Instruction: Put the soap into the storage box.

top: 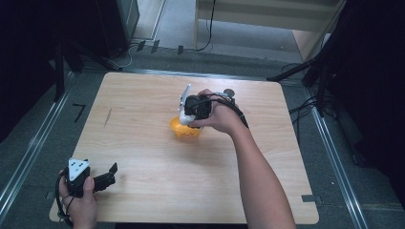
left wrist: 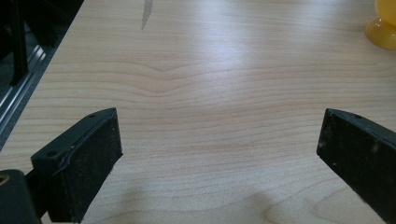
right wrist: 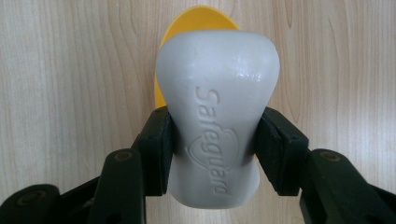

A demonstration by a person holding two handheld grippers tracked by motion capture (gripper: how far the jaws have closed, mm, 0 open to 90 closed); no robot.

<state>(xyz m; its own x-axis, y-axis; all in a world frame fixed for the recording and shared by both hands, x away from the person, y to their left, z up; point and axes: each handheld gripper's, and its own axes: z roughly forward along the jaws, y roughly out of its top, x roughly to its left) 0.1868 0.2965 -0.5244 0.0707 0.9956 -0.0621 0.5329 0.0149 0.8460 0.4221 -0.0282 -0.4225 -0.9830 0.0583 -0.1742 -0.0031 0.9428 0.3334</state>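
A white bar of soap (right wrist: 217, 112) with a raised brand name is clamped at its narrow waist between the jaws of my right gripper (right wrist: 215, 144). It hangs just over a yellow dish (right wrist: 198, 21), which sits near the table's middle (top: 185, 128). In the high view my right gripper (top: 187, 117) points down at that dish, a hand around it. My left gripper (top: 112, 171) lies low at the table's near left corner, open, with bare wood between its pads (left wrist: 93, 154). The yellow dish (left wrist: 384, 25) peeks in at the top right of the left gripper view.
The wooden table (top: 143, 143) has a dark streak (top: 108, 117) toward its far left. Metal rails (top: 28, 152) run along both sides on the floor. A small round dark object (top: 229, 92) lies just beyond the right hand.
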